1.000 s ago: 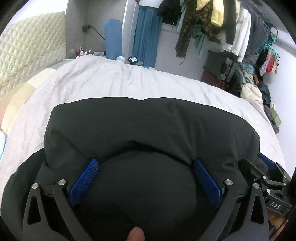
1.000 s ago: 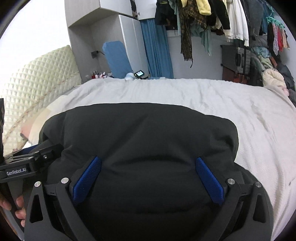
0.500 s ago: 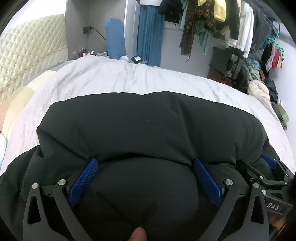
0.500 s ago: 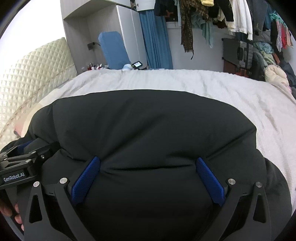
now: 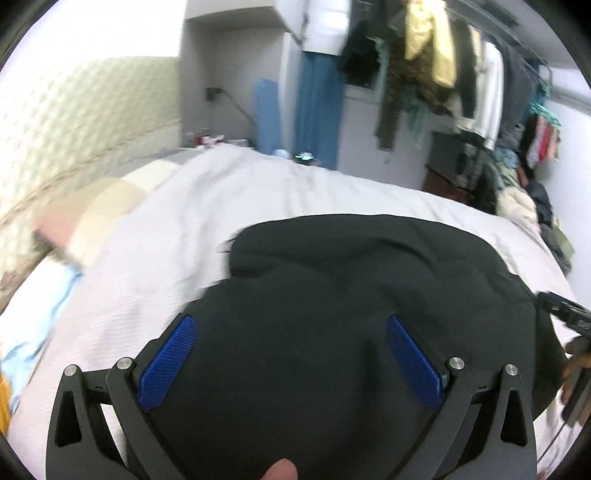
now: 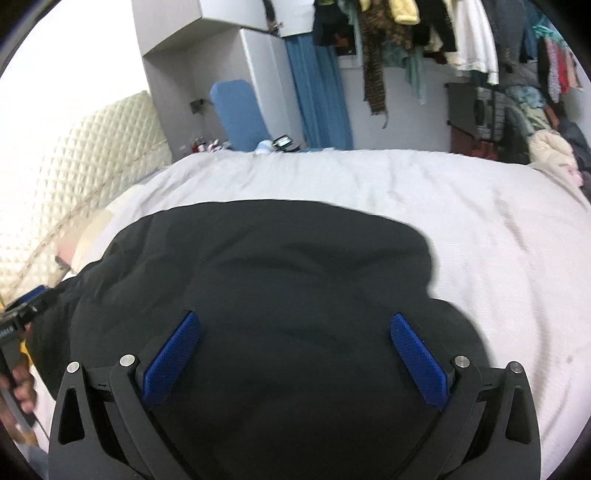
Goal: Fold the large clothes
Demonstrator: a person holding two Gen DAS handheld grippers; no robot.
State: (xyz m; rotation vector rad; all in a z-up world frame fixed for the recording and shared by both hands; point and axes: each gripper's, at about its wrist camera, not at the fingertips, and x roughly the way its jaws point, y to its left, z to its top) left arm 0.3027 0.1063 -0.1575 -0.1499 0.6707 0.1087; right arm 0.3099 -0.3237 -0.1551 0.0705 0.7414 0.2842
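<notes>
— Black puffy cloth fills the bottom of both views. That is the big coat [image 5: 369, 295], and it lies on the bed [image 5: 229, 206] right under our two claws.

— Which way is it from the left claw [image 5: 291, 365]?

— Straight in front and below. The blue pads [image 5: 168, 362] stand wide apart and the coat bulges up between them. We are not pinching it; the left claw is spread wide.

— And the right claw [image 6: 295, 362]?

— Same thing. Its pads [image 6: 419, 358] are far apart too, with the coat [image 6: 280, 295] under them and nothing squeezed.

— How does the coat lie?

— We think its long side runs from left to right, from one claw across to the other. The left claw sits over the left end and the right claw over the right end. We can see the right claw's tool at the edge of the left view [image 5: 565, 314]. The far edge of the coat is a soft round fold, so it looks folded over once already.

— Which claw is nearer to the next fold?

— We cannot tell. Both sit about the same way over it.

— What about the bed and the room?

— White cover, bare past the coat. A padded headboard [image 6: 92, 155] is on the left. Lots of hanging clothes [image 6: 424, 33] crowd the far wall, beside a blue curtain [image 6: 317, 92].
</notes>
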